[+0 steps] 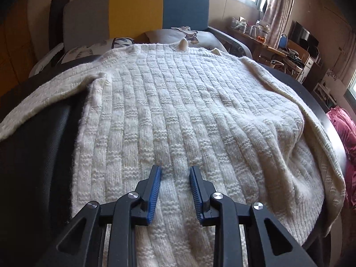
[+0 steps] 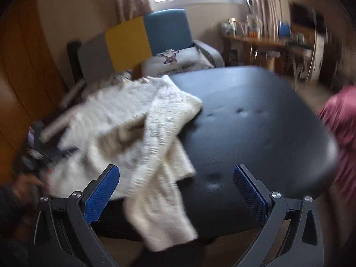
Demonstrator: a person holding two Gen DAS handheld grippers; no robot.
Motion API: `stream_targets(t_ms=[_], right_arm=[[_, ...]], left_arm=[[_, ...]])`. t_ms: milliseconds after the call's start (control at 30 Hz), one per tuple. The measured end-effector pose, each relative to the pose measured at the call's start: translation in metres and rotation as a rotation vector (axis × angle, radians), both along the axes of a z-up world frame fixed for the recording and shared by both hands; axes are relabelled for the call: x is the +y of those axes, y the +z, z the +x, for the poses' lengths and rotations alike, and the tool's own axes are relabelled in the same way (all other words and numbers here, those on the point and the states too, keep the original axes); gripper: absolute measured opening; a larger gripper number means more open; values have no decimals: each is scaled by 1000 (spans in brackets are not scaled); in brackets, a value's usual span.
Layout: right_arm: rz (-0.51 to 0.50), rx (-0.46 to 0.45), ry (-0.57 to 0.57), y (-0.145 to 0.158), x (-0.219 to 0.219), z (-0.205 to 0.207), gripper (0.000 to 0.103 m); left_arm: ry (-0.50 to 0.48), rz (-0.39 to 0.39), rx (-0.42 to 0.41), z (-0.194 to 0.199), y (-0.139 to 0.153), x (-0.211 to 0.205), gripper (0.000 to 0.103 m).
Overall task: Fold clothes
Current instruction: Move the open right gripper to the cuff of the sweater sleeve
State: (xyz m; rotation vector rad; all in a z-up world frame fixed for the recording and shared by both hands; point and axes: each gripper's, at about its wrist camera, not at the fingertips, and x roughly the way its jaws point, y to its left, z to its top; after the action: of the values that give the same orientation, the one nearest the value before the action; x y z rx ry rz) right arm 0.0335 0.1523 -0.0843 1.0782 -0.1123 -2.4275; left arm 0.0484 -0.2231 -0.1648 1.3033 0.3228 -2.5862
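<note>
A cream chunky-knit sweater [image 1: 178, 115] lies spread flat over a black padded table [image 1: 44, 155], collar at the far end. My left gripper [image 1: 175, 171] hovers low over the sweater's near hem, its blue-padded fingers [image 1: 155, 191] a little apart with only knit surface under them. The right wrist view is motion-blurred: the same sweater [image 2: 124, 124] covers the table's left half, one sleeve [image 2: 164, 211] hanging over the near edge. My right gripper [image 2: 175, 173] is wide open above that sleeve and the table [image 2: 255, 122], holding nothing.
A grey, yellow and blue sofa [image 1: 138, 11] with printed cushions [image 1: 189, 34] stands behind the table. A cluttered wooden desk [image 1: 267, 44] lines the right wall. Pink cloth [image 1: 343, 133] lies beside the table's right edge. A person's blurred hand [image 2: 26, 182] shows at the left.
</note>
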Motion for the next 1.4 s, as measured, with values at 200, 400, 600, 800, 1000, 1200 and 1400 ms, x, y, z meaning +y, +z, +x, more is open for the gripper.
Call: stream_targets(t_ms=[200, 400, 600, 800, 1000, 1200, 1400], right_arm=[[42, 3, 11, -3, -6, 12, 103], [108, -23, 18, -14, -12, 22, 99], [236, -134, 23, -50, -15, 23, 27], [189, -138, 151, -48, -37, 30, 27], [161, -161, 180, -64, -63, 21, 27], [232, -160, 176, -76, -74, 18, 27], [203, -190, 176, -71, -67, 9, 30]], left_arm=[[-17, -28, 9, 1, -1, 2, 28], [-7, -69, 43, 7, -2, 6, 28], [3, -51, 48, 12, 4, 11, 28], [-43, -107, 37, 18, 6, 24, 28], [-66, -130, 42, 18, -2, 25, 29], [-129, -39, 135, -15, 38, 21, 28], [-222, -23, 163, -111, 61, 30, 28]])
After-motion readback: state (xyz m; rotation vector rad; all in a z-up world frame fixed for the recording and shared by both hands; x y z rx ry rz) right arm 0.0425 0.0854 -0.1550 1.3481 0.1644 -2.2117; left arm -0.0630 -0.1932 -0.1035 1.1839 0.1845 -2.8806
